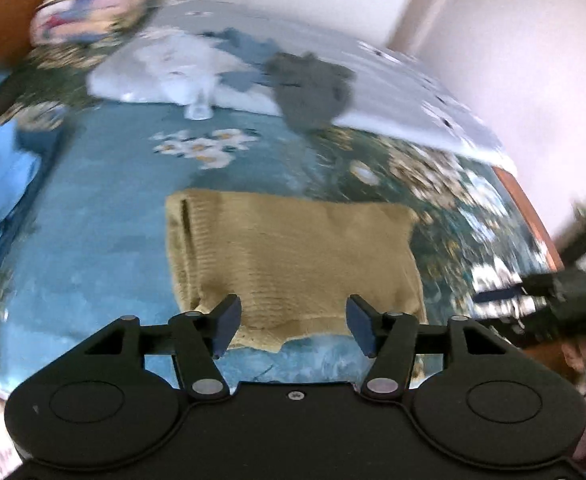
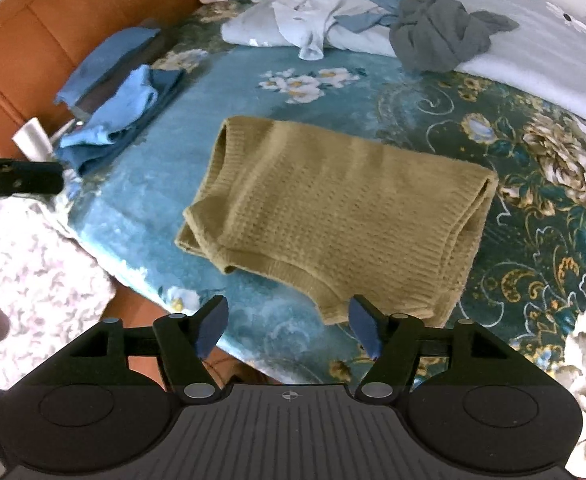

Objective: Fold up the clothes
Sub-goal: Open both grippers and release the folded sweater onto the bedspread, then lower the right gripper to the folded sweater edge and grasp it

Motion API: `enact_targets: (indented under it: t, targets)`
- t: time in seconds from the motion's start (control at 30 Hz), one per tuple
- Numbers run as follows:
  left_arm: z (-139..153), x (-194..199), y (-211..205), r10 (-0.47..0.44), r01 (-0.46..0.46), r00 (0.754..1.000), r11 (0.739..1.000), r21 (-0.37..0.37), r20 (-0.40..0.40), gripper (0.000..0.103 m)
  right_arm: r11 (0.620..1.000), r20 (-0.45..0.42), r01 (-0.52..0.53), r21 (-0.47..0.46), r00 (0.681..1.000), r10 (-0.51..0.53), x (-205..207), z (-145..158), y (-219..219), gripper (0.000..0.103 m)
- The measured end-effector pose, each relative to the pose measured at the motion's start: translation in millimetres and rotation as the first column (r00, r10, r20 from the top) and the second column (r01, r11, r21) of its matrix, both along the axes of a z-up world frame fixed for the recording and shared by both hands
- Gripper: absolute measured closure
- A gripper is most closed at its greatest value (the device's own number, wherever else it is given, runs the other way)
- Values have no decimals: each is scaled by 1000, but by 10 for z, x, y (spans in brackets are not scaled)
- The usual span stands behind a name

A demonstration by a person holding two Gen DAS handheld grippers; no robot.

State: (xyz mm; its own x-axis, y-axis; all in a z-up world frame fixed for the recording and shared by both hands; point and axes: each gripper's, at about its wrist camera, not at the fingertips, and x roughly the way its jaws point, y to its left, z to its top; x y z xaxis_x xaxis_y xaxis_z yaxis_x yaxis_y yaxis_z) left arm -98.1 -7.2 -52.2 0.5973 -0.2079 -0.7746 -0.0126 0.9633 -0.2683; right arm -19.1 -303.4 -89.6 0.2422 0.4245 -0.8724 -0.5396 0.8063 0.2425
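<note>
Bed [image 2: 253,92] with teal floral cover; far edge cut off. Pale quilt [image 2: 533,52] at back, partly hidden under a grey garment [image 2: 433,40]. Tan knit sweater [image 2: 333,208] lies folded mid-bed, clear of both tools. Left view motion-blurred. Left tool [image 1: 293,324] fingers apart, empty. Right tool [image 2: 289,328] fingers apart, empty.

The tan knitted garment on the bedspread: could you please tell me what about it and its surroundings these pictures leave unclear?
- Tan knitted garment: which kind of garment; folded over, its inner layers are hidden in both views.
- Left wrist view: motion blur smears the grey garment and the white one.
- Right claw: blurred at the left view's edge; open in its own view.
- Blue clothes: bunched, count unclear.
</note>
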Motion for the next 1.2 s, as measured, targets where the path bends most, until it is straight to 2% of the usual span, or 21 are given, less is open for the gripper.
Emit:
enact_targets:
  t: [0.17, 0.23, 0.37, 0.6, 0.73, 0.87, 1.07, 1.2]
  targets:
    - [-44, -41, -140, 127, -127, 992, 991, 32, -6, 40, 1000, 3, -7, -11, 1000, 7, -46, -17, -331, 37]
    - [-66, -70, -197, 162, -161, 987, 986, 41, -9, 36, 1000, 2, -3, -21, 1000, 3, -39, -49, -441, 37]
    - [-116, -119, -233, 194, -192, 981, 980, 54, -20, 33, 999, -4, 11, -33, 1000, -11, 8, -111, -595, 36]
    - [-212, 83, -80, 206, -204, 978, 975, 88, -18, 32, 996, -11, 86, -27, 996, -86, 285, -225, -674, 35]
    - [-337, 441, 170, 219, -217, 976, 973, 75, -14, 32, 983, -15, 186, 4, 982, -186, 554, -274, -659, 35]
    - [-560, 967, 481, 253, -251, 966, 967, 44, -46, 32, 954, -35, 299, 11, 954, -299, 878, -387, -590, 33]
    - [-1121, 1833, 968, 292, -299, 945, 954, -21, -150, 32, 893, -81, 450, -27, 889, -451, 1384, -679, -448, 32]
    - [-1541, 2272, 1131, 240, -256, 946, 966, -47, -218, 32, 851, -115, 522, -50, 844, -524, 1678, -935, -457, 31]
